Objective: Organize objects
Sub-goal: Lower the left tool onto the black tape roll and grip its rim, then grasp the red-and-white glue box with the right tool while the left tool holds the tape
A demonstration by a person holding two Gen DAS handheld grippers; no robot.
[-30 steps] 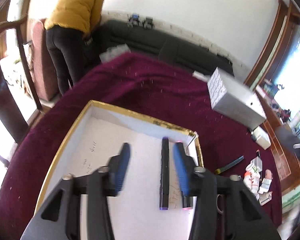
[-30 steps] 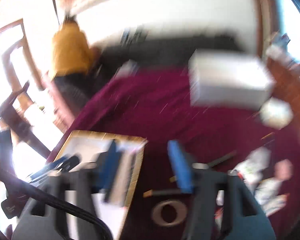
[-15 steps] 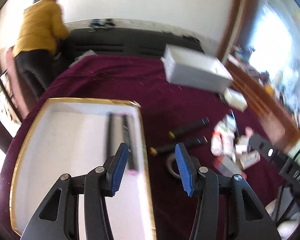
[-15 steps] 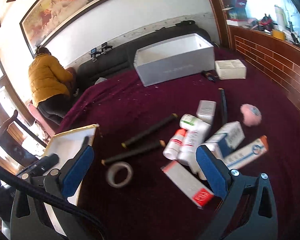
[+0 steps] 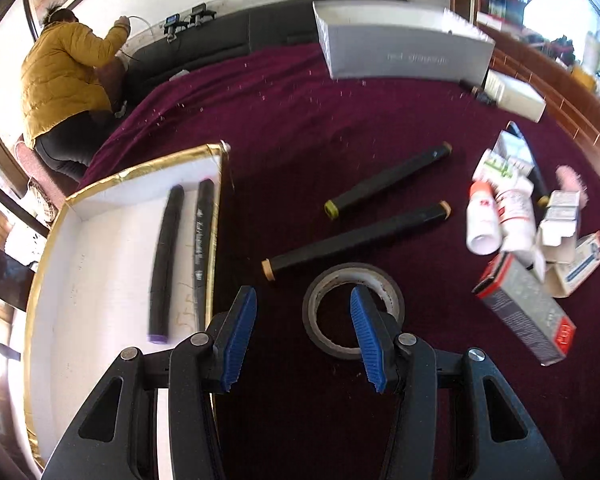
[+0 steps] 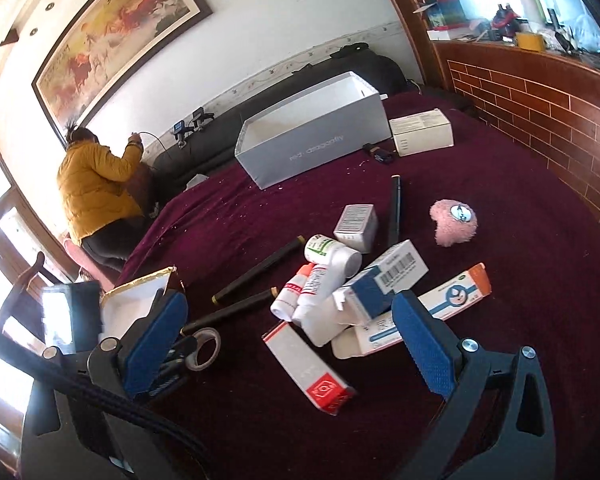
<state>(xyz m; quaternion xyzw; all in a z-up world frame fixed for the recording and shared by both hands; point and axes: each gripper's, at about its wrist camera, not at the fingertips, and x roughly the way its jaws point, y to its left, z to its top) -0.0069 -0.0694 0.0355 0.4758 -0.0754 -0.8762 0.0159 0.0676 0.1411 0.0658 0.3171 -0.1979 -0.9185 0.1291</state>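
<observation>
My left gripper [image 5: 302,334] is open and empty above the maroon cloth, over the left rim of a tape roll [image 5: 354,310]. Two black markers [image 5: 356,240] [image 5: 388,180] lie just beyond it. Left of it is the gold-rimmed white tray [image 5: 100,280] with two black markers [image 5: 166,258] inside. My right gripper [image 6: 292,340] is wide open and empty above a heap of medicine boxes [image 6: 384,280] and bottles [image 6: 328,260]. The tape roll [image 6: 204,346] and both markers [image 6: 256,270] also show in the right wrist view.
A large white open box [image 6: 312,136] stands at the back, with a small white box [image 6: 422,132] beside it. A pink plush [image 6: 454,222] and a dark pen [image 6: 394,208] lie to the right. A person in a yellow jacket [image 6: 96,188] crouches beyond the table. A brick wall [image 6: 540,120] is to the right.
My left gripper swung right from over the tray to over the tape roll. My right gripper opened wide and now faces the heap of boxes and bottles.
</observation>
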